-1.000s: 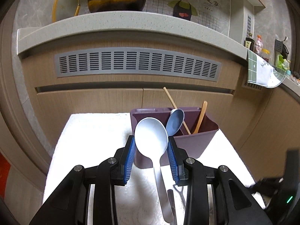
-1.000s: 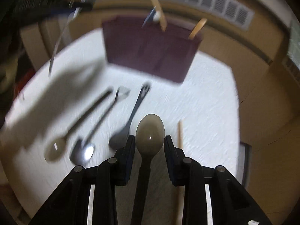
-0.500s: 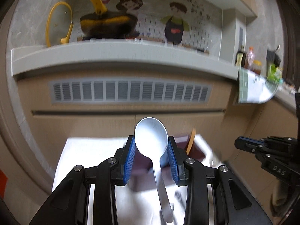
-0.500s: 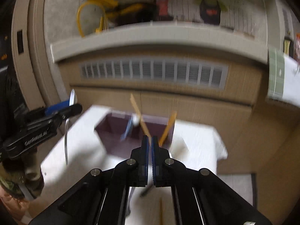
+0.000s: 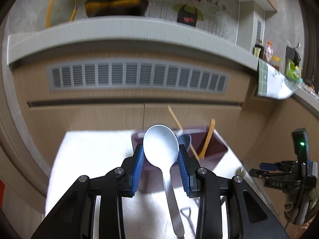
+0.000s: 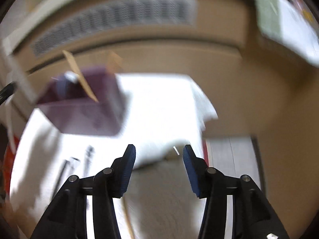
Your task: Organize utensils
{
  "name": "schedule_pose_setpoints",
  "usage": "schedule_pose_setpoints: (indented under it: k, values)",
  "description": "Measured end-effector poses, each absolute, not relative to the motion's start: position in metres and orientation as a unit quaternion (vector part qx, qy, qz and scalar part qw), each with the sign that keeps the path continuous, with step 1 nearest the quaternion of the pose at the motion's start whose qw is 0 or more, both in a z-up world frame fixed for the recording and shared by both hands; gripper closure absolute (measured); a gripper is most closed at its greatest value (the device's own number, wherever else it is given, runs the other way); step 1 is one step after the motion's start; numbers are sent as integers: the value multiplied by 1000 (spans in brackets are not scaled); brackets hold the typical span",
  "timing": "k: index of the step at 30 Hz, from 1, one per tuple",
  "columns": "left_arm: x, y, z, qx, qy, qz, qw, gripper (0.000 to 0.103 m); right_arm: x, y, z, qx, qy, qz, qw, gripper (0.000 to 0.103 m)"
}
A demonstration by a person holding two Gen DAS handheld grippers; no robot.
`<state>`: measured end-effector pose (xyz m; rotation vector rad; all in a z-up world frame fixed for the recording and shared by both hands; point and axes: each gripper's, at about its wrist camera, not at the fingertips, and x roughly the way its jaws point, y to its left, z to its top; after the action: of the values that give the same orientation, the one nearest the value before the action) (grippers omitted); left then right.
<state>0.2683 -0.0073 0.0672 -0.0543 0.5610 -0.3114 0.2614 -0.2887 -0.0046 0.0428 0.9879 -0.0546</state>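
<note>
While left gripper (image 5: pixel 160 159) clamped white spoon (image 5: pixel 160 146) at bowl, light, stiff, slippery plastic; neck safer. Right gripper (image 6: pixel 159 155) opening, empty.

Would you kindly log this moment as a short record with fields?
left gripper: shut on the pale spoon, gripped by its bowl, handle hanging down
right gripper: jaws opening, nothing between them
holder: purple utensil box on the white cloth
in holder: wooden utensils and a blue-grey spoon
still loose: dark utensils on the cloth
</note>
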Motion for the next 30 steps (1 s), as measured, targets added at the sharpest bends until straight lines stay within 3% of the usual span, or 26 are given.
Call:
schedule_pose_setpoints:
  k: [6,7,11,12,14,20,30]
  values:
    - [267,-5,38,-33,307,-142,940,68,287,-308,-60,115,529,-99,835,55]
    - [266,-3,35,-35,309,-139,940,68,290,-306,-62,120,523,-104,837,51]
    - [267,1,26,-44,321,-135,936,68,311,-275,-68,63,509,-122,850,51]
    - [267,3,24,-48,322,-136,936,68,314,-265,-68,30,499,-132,856,53]
    - [267,5,22,-54,324,-134,935,68,317,-253,-69,0,489,-120,864,74]
    - [263,8,22,-56,328,-136,933,68,296,-246,-52,-14,470,-79,879,80]
    - [249,-1,34,-51,320,-141,936,68,239,-238,24,-17,389,-6,921,81]
